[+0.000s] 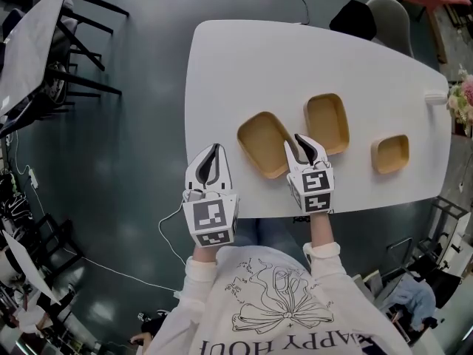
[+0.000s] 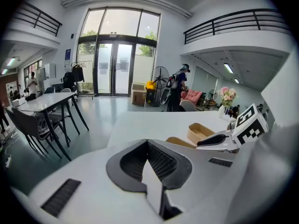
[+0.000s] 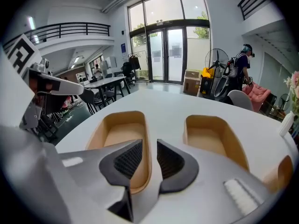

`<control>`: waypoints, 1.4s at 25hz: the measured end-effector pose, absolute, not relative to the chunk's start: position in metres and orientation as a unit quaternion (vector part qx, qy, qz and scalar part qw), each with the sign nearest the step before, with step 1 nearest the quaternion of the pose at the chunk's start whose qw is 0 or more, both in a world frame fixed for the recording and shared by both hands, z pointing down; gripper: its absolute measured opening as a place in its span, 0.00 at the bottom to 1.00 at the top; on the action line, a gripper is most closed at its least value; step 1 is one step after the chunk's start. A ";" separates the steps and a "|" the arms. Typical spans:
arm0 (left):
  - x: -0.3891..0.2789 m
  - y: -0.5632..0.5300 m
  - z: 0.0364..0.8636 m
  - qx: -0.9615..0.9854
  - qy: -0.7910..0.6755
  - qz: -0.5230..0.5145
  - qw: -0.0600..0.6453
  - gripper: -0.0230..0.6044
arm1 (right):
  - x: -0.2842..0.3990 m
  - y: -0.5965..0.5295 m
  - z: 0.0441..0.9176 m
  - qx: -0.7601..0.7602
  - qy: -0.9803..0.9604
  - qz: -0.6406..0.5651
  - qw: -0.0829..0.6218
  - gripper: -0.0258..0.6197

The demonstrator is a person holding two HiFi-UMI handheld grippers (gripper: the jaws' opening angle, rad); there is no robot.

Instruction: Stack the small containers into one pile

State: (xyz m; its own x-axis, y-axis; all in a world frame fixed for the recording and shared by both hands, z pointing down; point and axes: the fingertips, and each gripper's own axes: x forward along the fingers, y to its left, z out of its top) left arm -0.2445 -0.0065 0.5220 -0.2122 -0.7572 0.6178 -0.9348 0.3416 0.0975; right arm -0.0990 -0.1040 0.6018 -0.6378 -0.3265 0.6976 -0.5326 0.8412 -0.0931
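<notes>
Three tan containers lie on the white table (image 1: 236, 65): a long one (image 1: 264, 143) (image 3: 117, 134), a second long one (image 1: 327, 123) (image 3: 212, 136) to its right, and a small one (image 1: 389, 154) (image 3: 280, 171) further right. My right gripper (image 1: 303, 140) (image 3: 149, 146) is open and straddles the left container's right rim, one jaw over its inside and one outside it. The pads do not press on it. My left gripper (image 1: 215, 148) (image 2: 147, 141) is at the table's near edge, left of the containers, shut on nothing.
A white vase (image 1: 436, 97) with pink flowers (image 1: 464, 95) stands at the table's right end. Chairs (image 1: 384, 13) are at the far side. Another table (image 1: 29, 43) with dark chairs is off to the left. A person (image 2: 180, 85) stands in the background.
</notes>
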 end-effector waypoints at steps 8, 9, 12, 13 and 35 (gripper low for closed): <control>-0.245 -0.007 0.536 0.555 -0.760 0.154 0.301 0.05 | -0.093 -0.097 0.629 0.237 -0.876 0.158 0.389 0.13; -0.246 -0.008 0.536 0.556 -0.759 0.155 0.301 0.05 | -0.092 -0.097 0.631 0.238 -0.875 0.159 0.390 0.12; -0.250 -0.007 0.535 0.556 -0.759 0.154 0.301 0.05 | -0.094 -0.096 0.630 0.238 -0.875 0.170 0.385 0.10; -0.251 -0.007 0.534 0.556 -0.759 0.154 0.301 0.05 | -0.095 -0.096 0.629 0.237 -0.876 0.173 0.383 0.10; -0.227 -0.057 0.458 0.617 -0.742 0.119 0.233 0.05 | -0.052 -0.139 0.529 0.327 -0.881 0.210 0.270 0.08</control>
State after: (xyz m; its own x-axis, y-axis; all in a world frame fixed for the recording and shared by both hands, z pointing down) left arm -0.2274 -0.0568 0.4575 -0.1306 -0.8603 0.4927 -0.9710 0.2114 0.1118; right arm -0.0516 -0.1385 0.5294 -0.6402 -0.4637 0.6125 -0.6900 0.6975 -0.1932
